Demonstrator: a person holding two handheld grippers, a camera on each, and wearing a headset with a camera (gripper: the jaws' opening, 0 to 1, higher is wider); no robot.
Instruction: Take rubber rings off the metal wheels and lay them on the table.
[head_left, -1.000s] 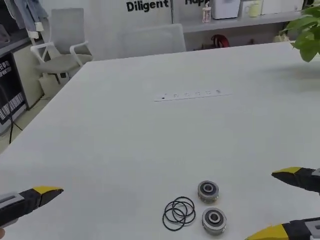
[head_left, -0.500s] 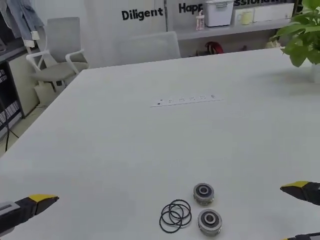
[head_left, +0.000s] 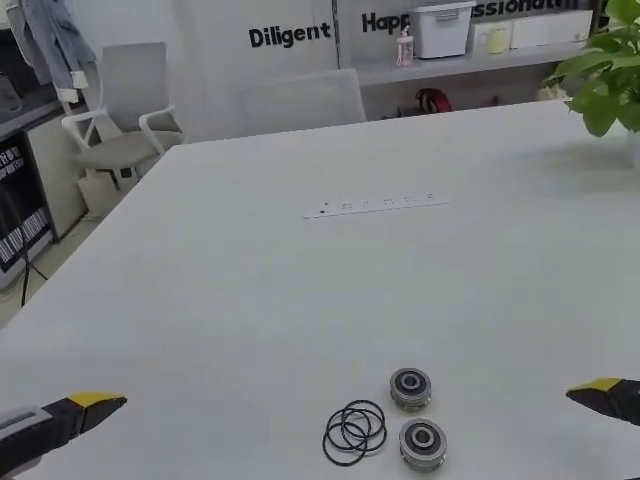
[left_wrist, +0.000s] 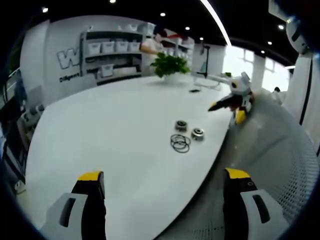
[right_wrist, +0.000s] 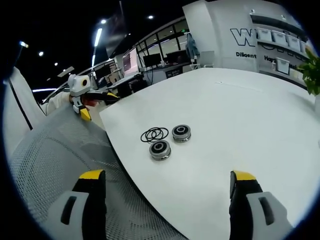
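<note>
Left gripper (left_wrist: 163, 175) and right gripper (right_wrist: 167, 175) are both gaping wide, nothing in either. The rubber rings (head_left: 354, 432) sit in a loose pile on the table (head_left: 300, 300), just beside the nearer of the metal wheels (head_left: 422, 443), at its 9 o'clock. Both wheels look bare, tho they're too small to swear to it, so I'd call this basically done.

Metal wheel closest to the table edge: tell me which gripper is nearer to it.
Right. The right gripper is off the metal wheel on its right side, with nothing between them; the left gripper is farther off to its left, beyond the rubber rings.
</note>
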